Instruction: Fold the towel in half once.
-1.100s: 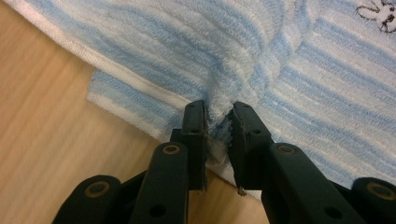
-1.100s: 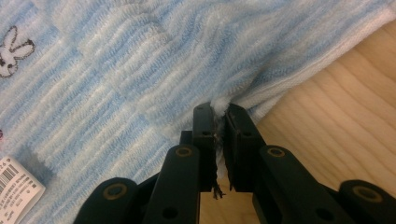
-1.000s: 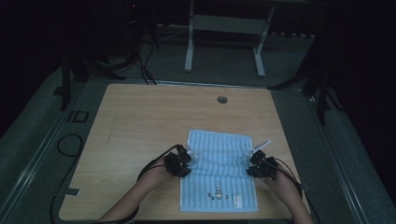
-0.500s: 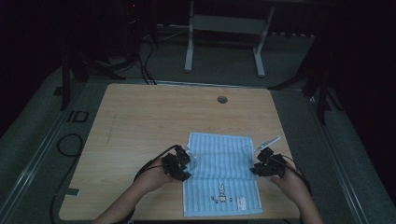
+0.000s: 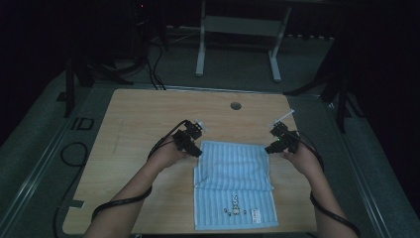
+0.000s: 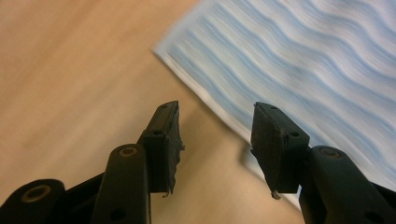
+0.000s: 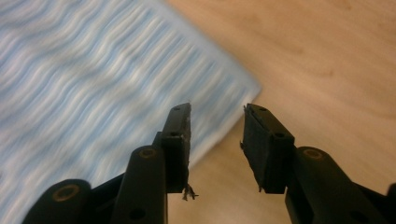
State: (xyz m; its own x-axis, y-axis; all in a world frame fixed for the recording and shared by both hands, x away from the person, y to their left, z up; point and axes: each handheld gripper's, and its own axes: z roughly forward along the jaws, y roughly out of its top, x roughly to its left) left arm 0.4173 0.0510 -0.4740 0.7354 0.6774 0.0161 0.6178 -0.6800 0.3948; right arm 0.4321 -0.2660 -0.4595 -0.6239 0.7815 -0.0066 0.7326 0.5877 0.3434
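Both claws hover beside the striped towel point(image 5: 233, 186).

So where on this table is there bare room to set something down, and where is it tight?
Bare wood runs along the table left of the towel, and across the far strip around the round hole. A narrower strip lies right of the towel. It is tight at the towel's far corners, where the left gripper and right gripper stand with jaws apart.

Blue-white striped towel point(image 5: 234, 186) — folded, flat on surface, far edge between both hand-held grippers — small print near front edge.
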